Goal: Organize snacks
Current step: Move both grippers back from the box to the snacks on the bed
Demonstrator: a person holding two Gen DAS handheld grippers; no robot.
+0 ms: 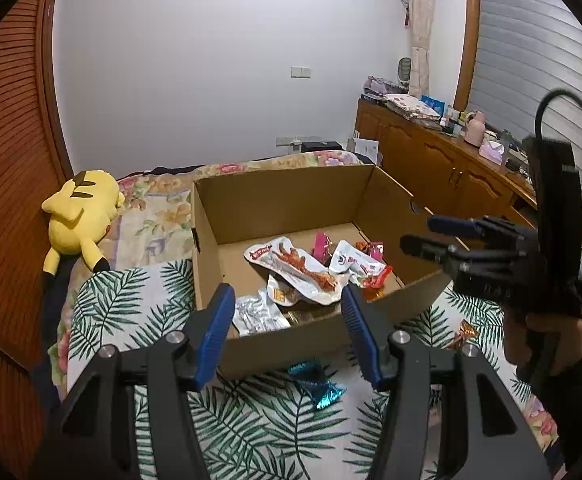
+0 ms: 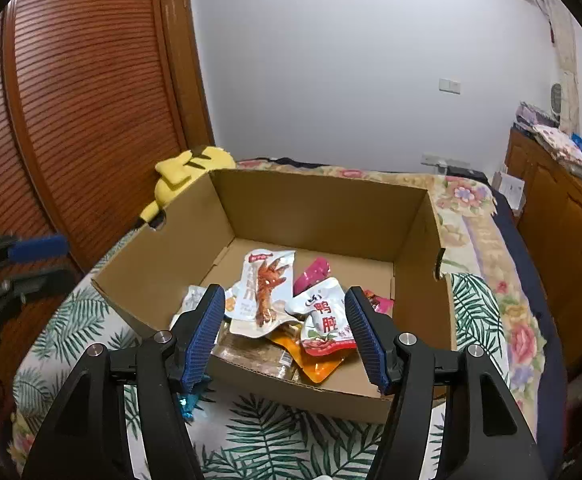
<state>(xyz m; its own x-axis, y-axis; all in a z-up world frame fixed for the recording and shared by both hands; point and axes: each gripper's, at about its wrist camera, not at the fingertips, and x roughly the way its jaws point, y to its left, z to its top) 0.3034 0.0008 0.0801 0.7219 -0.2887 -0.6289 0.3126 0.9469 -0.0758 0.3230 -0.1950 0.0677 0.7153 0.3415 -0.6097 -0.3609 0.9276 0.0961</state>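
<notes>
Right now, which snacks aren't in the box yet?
Two: the shiny blue wrapped snack in front of the cardboard box, and the orange wrapped one at its right. Every other packet lies inside.

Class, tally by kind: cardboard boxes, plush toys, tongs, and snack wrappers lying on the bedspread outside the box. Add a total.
Cardboard box: 1
Yellow plush toy: 1
Tongs: 2, left tongs and right tongs
Wrappers outside the box: 2, teal wrapper and orange wrapper
Total: 6
</notes>
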